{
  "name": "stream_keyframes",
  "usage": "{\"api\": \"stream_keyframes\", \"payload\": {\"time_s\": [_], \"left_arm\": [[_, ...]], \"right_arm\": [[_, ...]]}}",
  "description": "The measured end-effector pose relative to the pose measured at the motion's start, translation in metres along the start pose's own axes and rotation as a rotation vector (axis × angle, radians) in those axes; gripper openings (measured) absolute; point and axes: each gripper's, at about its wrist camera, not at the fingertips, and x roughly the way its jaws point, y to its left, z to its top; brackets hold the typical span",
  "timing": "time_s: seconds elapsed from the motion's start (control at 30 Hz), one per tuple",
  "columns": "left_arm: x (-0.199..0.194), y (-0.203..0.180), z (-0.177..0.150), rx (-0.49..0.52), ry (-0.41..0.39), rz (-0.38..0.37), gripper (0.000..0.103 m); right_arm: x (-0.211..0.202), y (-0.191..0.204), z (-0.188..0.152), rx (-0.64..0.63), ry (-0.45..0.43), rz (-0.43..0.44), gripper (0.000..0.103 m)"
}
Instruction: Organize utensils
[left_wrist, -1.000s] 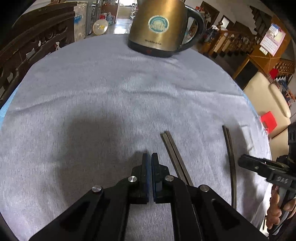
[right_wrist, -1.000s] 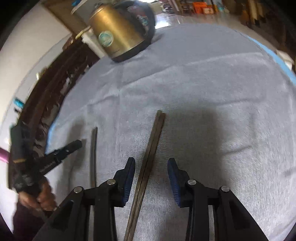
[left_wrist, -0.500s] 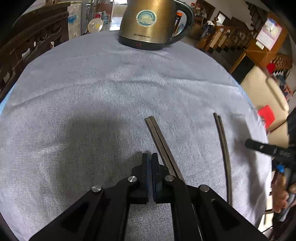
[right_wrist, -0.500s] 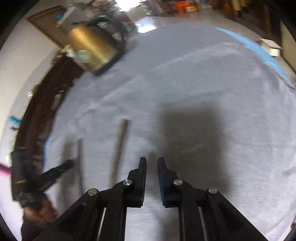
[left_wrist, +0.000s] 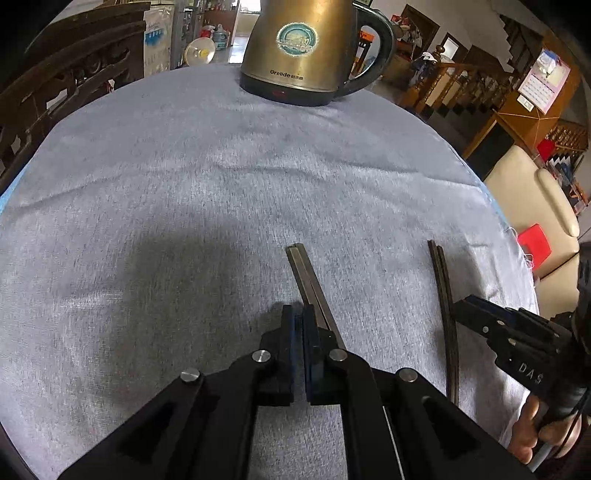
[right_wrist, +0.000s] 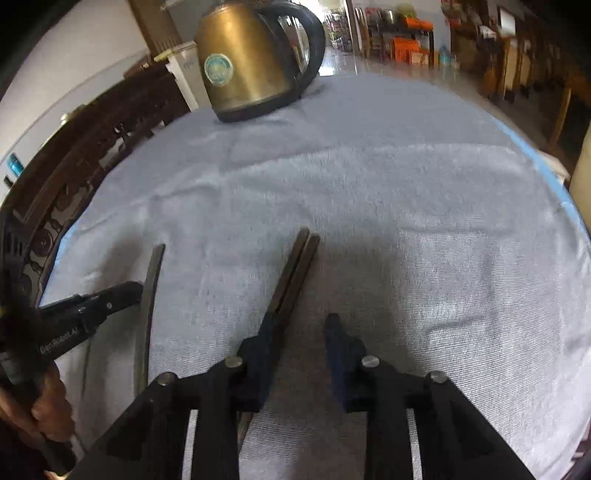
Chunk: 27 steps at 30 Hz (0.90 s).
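Note:
Two pairs of dark chopsticks lie on the grey-blue tablecloth (left_wrist: 184, 184). One pair (left_wrist: 308, 280) runs from mid-table back under the right finger of my left gripper (left_wrist: 297, 317), which is shut with nothing in it. In the right wrist view this pair (right_wrist: 149, 295) lies at the left, with the left gripper (right_wrist: 131, 290) touching or just over it. The other pair (right_wrist: 295, 269) passes beside and under the left finger of my right gripper (right_wrist: 299, 326). Its jaws are opening, and only bare cloth shows between the pads. From the left wrist, that pair (left_wrist: 443, 295) and the right gripper (left_wrist: 467, 306) sit at the right.
A brass-coloured electric kettle (left_wrist: 303, 48) (right_wrist: 251, 62) stands at the table's far edge. Carved dark wooden furniture (left_wrist: 66, 81) borders the left side. A cream sofa (left_wrist: 535, 206) with a red item (left_wrist: 533, 243) lies past the right edge. A hand (left_wrist: 535, 435) grips the right handle.
The right gripper narrowed and swung right off its chopstick pair, then came back wider, with the pair now by its left finger instead of between the fingers. The left gripper stayed shut and barely moved.

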Motion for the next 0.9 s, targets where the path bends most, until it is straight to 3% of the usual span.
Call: {"api": "stream_keyframes", "payload": {"time_s": [0.23,0.4,0.43,0.47,0.9], "left_arm": [[-0.002,0.002,0.002,-0.022,-0.006,-0.029,0.003],[0.000,-0.004,0.005,0.009,-0.020,-0.011,0.006],[0.000,-0.006,0.005,0.024,-0.020,0.003,0.009],[0.000,-0.005,0.007,0.027,-0.017,0.022,0.019],[-0.006,0.003,0.003,0.028,0.003,0.020,0.018]], "right_arm": [[-0.006,-0.016,-0.011,-0.041,-0.022,-0.074,0.022],[-0.010,-0.028,-0.009,0.043,0.007,0.020,0.022],[-0.010,-0.030,-0.010,0.057,0.003,0.027,0.023],[-0.009,-0.029,-0.009,0.062,0.003,0.030,0.023],[-0.009,-0.036,-0.012,0.109,0.004,0.090,0.024]]}}
